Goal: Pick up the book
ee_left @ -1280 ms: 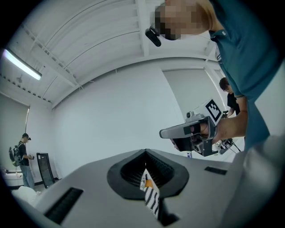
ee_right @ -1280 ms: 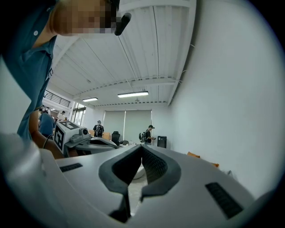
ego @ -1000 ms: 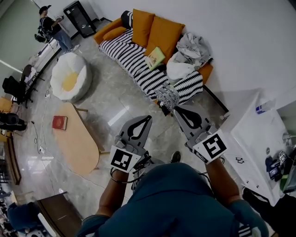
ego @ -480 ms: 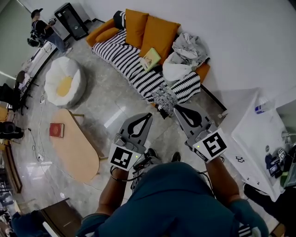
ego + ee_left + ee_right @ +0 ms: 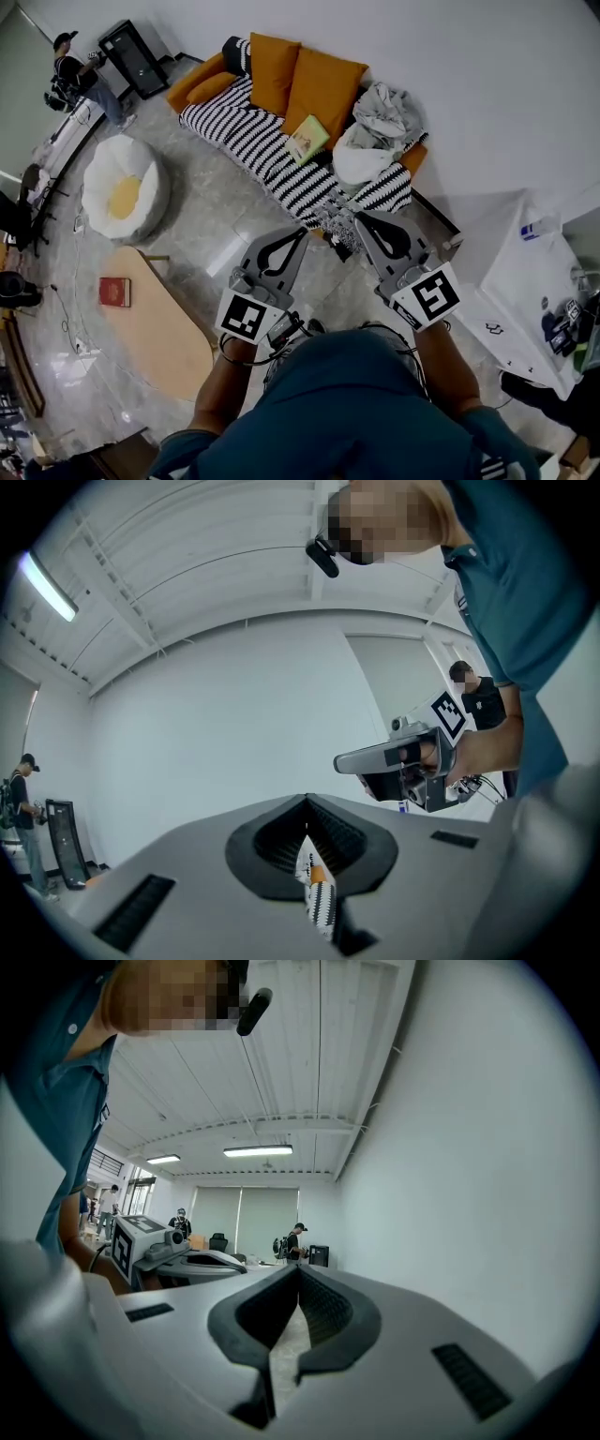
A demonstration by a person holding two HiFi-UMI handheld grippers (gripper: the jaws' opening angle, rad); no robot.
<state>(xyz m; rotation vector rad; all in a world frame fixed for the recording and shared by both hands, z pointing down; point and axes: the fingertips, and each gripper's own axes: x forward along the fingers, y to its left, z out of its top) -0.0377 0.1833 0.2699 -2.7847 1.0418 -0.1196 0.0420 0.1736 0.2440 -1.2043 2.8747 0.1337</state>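
Observation:
A pale green book [image 5: 307,139] lies on the black-and-white striped blanket of the orange sofa [image 5: 272,141], against an orange cushion. A red book [image 5: 114,292] rests on the oval wooden table [image 5: 164,328] at the left. Both grippers are held level above the floor, short of the sofa's near end. My left gripper [image 5: 299,234] [image 5: 306,801] is shut and holds nothing. Beside it, my right gripper [image 5: 360,218] [image 5: 298,1269] is also shut and bare. Each gripper view shows mostly wall and ceiling past its own jaws.
A heap of grey and white clothes [image 5: 373,127] fills the sofa's right end. A white beanbag [image 5: 120,187] sits on the floor at left. A white table [image 5: 530,281] with small items stands at right. A person [image 5: 80,73] stands by a black cabinet [image 5: 131,56].
Both grippers have moved across the floor toward the sofa, still shut. The sofa's near end now sits closer to their tips, and the wooden table has slid back on the left.

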